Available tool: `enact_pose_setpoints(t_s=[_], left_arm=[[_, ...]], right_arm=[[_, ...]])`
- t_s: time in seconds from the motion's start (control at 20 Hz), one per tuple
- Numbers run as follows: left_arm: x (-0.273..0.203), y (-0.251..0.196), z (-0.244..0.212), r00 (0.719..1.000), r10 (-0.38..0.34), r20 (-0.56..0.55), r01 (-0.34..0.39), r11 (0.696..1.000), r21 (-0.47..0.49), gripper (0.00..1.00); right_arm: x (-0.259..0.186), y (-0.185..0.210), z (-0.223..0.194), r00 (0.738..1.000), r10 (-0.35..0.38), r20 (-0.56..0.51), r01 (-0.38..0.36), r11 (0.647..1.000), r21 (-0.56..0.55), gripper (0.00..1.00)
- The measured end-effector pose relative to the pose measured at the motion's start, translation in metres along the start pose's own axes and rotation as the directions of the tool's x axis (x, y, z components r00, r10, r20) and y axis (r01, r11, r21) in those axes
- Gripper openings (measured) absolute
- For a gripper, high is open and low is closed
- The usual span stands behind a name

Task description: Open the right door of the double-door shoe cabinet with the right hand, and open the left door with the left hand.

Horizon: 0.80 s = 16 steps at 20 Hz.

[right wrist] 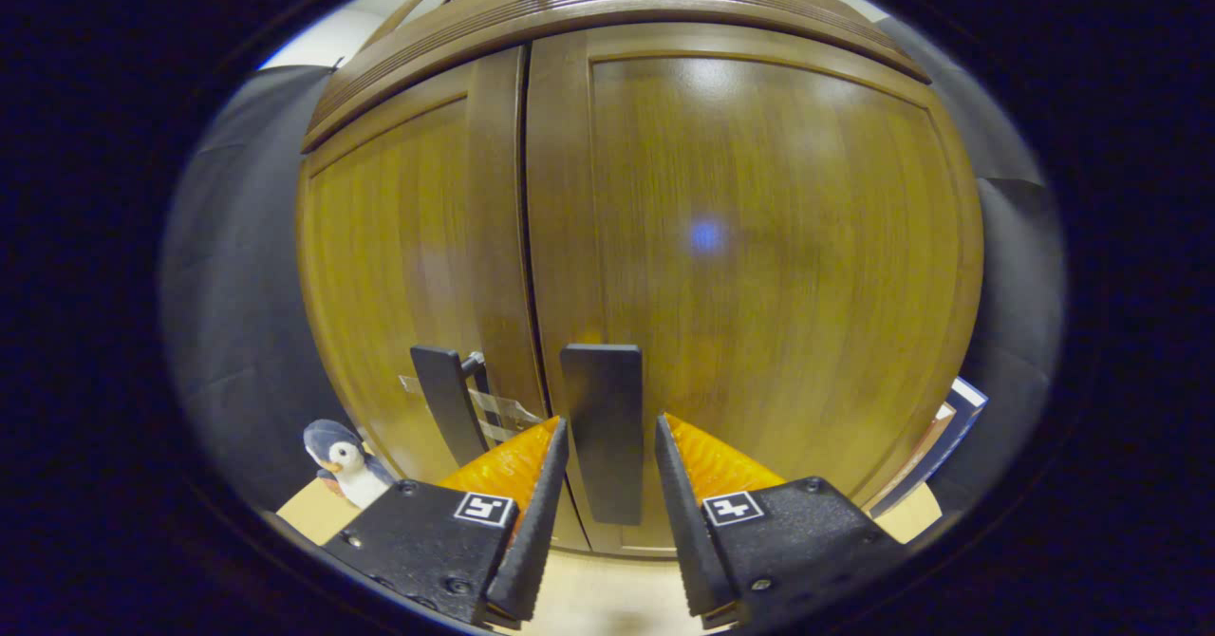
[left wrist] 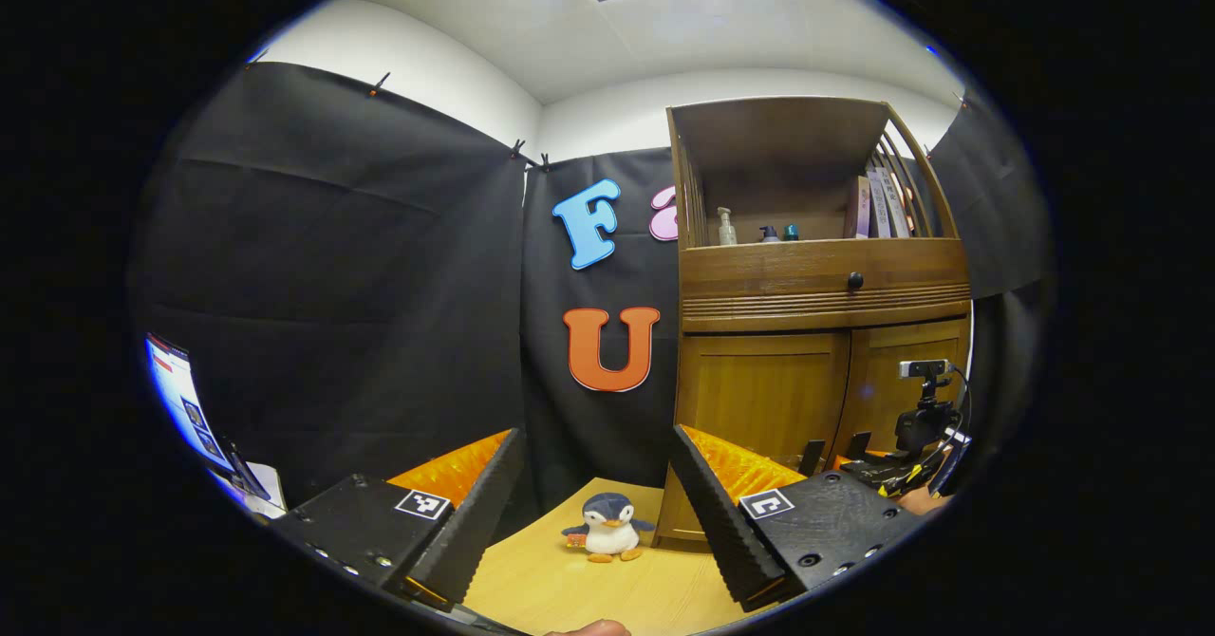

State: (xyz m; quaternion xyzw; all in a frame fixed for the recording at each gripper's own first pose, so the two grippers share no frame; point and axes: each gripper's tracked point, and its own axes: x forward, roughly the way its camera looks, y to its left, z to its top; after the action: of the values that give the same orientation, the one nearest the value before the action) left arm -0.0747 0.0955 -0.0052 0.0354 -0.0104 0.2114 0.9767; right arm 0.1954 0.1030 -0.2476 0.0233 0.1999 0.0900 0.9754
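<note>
Bottom of the right door's handle (right wrist: 602,432) sits hidden behind the right gripper (right wrist: 607,513) fingers. The shelf bottles (left wrist: 727,227) are too tiny to identify, and the monitor (left wrist: 182,399) gets cropped at the edge.

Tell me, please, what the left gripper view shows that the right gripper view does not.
Left gripper view: the cabinet's open shelf with bottles and books, and a screen at the far left. Right gripper view: the right door handle close up, between the fingers of the open right gripper. Both: the closed doors, the drawer knob and the toy penguin.
</note>
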Motion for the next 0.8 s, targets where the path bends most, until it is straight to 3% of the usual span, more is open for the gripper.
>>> enact_pose_setpoints(t_s=[0.3, 0.8], left_arm=[[-0.009, -0.003, -0.003, 1.000, 0.014, -0.025, -0.014, 1.000, 0.009, 0.95], [-0.027, -0.031, -0.007, 0.999, 0.008, -0.052, -0.007, 1.000, 0.021, 0.95]], right_arm=[[0.007, 0.002, 0.002, 1.000, -0.006, 0.024, 0.006, 1.000, -0.010, 0.39], [-0.006, 0.001, -0.001, 0.997, 0.074, 0.008, -0.074, 0.997, -0.007, 0.29]])
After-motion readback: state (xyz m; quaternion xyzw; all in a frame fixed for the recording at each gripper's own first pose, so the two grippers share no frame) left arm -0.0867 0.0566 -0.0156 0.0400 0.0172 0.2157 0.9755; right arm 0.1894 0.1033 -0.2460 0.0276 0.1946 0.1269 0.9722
